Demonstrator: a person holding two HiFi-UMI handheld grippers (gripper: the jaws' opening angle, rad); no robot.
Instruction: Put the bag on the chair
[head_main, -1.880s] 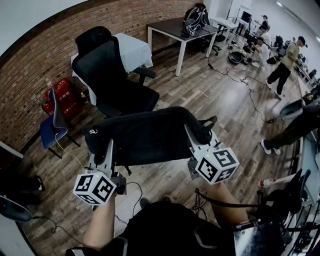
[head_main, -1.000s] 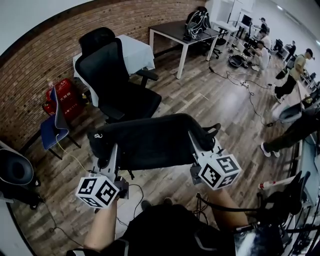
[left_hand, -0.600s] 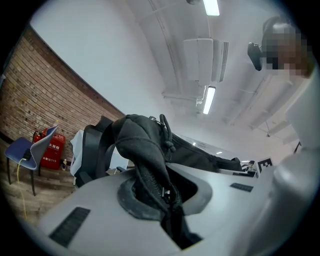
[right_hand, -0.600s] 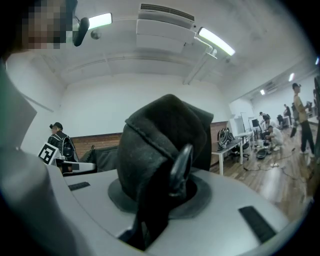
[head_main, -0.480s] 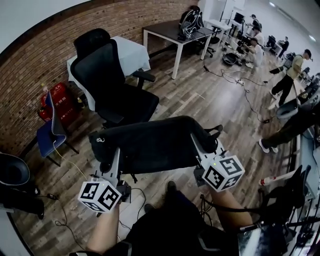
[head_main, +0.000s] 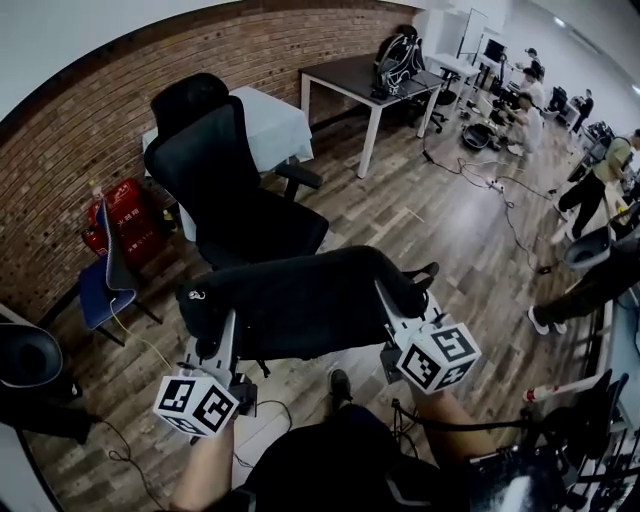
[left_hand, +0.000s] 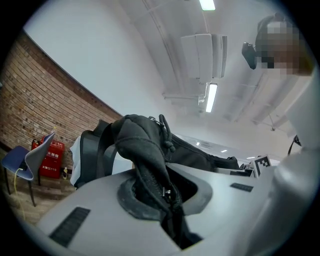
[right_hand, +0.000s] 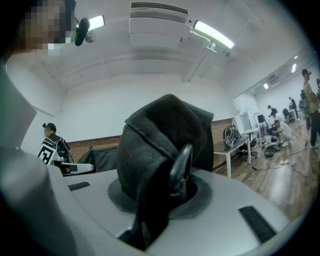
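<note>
The left hand-held gripper (head_main: 214, 338) and the right hand-held gripper (head_main: 396, 296) each pinch one end of the bag (head_main: 300, 298). This keeps it stretched level in the air just before the chair (head_main: 235, 185), not yet on its seat.

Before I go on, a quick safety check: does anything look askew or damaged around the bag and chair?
Nothing stands out. The bag hangs roughly level between the left gripper and right gripper, each clamped on its fabric; the office chair stands upright, seat bare.
</note>
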